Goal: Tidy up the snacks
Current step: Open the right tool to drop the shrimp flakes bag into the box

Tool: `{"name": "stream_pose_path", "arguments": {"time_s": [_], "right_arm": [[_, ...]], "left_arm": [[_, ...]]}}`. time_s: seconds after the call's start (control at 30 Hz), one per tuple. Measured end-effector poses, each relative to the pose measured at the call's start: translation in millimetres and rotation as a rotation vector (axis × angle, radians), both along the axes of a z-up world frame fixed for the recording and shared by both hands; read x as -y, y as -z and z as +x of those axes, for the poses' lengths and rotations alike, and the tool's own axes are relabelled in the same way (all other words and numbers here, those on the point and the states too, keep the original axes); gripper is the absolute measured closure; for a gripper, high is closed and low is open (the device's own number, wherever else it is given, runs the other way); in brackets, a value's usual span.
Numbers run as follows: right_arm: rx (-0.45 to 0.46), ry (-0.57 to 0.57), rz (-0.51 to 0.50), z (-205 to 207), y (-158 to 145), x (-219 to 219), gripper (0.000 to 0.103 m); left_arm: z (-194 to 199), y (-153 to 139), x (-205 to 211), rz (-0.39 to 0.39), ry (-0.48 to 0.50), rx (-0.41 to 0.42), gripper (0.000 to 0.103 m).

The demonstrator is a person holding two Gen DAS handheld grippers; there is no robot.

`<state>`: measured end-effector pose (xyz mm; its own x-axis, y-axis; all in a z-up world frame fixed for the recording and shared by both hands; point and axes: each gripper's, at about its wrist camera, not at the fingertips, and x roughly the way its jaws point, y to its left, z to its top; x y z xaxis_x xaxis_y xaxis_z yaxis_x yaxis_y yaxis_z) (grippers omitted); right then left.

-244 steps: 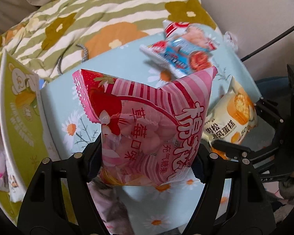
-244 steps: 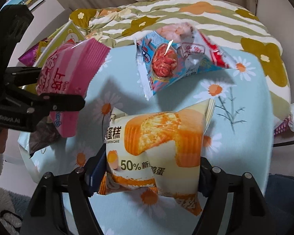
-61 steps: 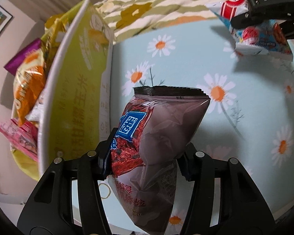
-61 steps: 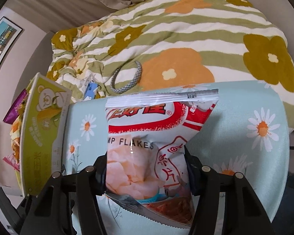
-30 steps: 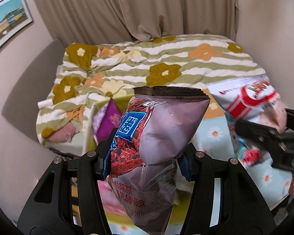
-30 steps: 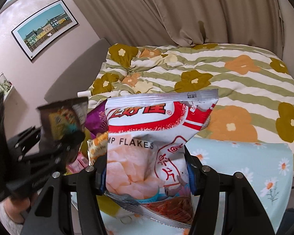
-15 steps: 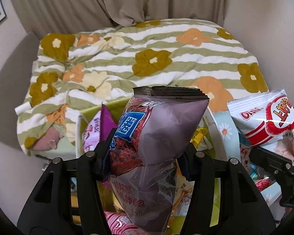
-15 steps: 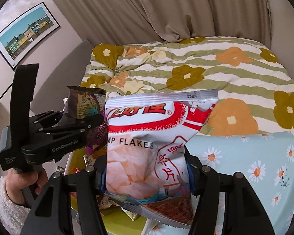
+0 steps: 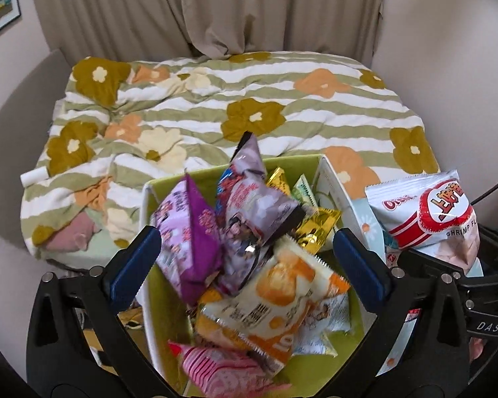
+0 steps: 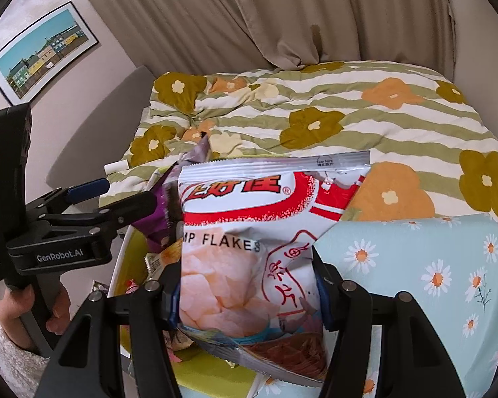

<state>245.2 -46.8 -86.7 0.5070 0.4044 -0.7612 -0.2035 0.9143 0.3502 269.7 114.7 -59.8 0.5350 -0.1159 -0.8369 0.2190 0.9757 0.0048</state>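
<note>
— Where, exactly, is the left gripper (image 9: 245,258) seen?

— Above the green snack box (image 9: 148,265), which stands at the edge of the bed with the striped floral quilt (image 9: 215,112). Its jaws are opening and already stand wide, and nothing is pressed by the blue pads (image 9: 134,260). Between and below them a greyish-purple snack bag (image 9: 255,212) is seen, tilted and somewhat blurred, so whether it has settled on the pile cannot be told.

— What else is contained in the box?

— A purple packet (image 9: 189,232) is propped against the left wall, an orange-and-white cake packet (image 9: 272,298) lies in the middle, a pink striped packet (image 9: 222,371) is at the near end, and gold-wrapped pieces (image 9: 315,229) are tucked towards the far right corner.

— And the right gripper (image 10: 245,285)?

— It is held narrow, clamped on a white-and-red shrimp flakes bag (image 10: 249,242). The bag is gripped by its lower half and stands upright, its sealed top edge uppermost. In the right wrist view it is seen over the near right part of the box, close beside the daisy-print blue cloth (image 10: 431,265).

— Is the person shown?

— Only a hand (image 10: 26,308) in a fluffy white sleeve (image 10: 6,355), wrapped round the handle of the left gripper at the left edge of that view. A framed picture of coloured houses (image 10: 40,56) hangs on the wall, and beige curtains (image 10: 249,16) are drawn behind the bed.
</note>
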Motion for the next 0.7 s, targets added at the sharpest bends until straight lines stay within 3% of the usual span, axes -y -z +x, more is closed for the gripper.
{"name": "stream_pose_path", "arguments": {"time_s": [0.47,0.53,0.57,0.7], "right_arm": [[0.036,-0.065,0.04,-39,4,-54,0.044],[0.024,-0.066,0.033,-41,9,-60,0.023],[0.022,-0.065,0.019,-43,13,-62,0.004],[0.036,-0.064,-0.035,-52,14,-62,0.0]], "left_arm": [[-53,-9,-60,-0.032,-0.086,0.031,0.0],[-56,-7,-63,-0.02,-0.09,0.029,0.0],[-57,-5,-64,-0.014,-0.094,0.026,0.0],[-62,1,-64,-0.014,-0.098,0.011,0.0]]}}
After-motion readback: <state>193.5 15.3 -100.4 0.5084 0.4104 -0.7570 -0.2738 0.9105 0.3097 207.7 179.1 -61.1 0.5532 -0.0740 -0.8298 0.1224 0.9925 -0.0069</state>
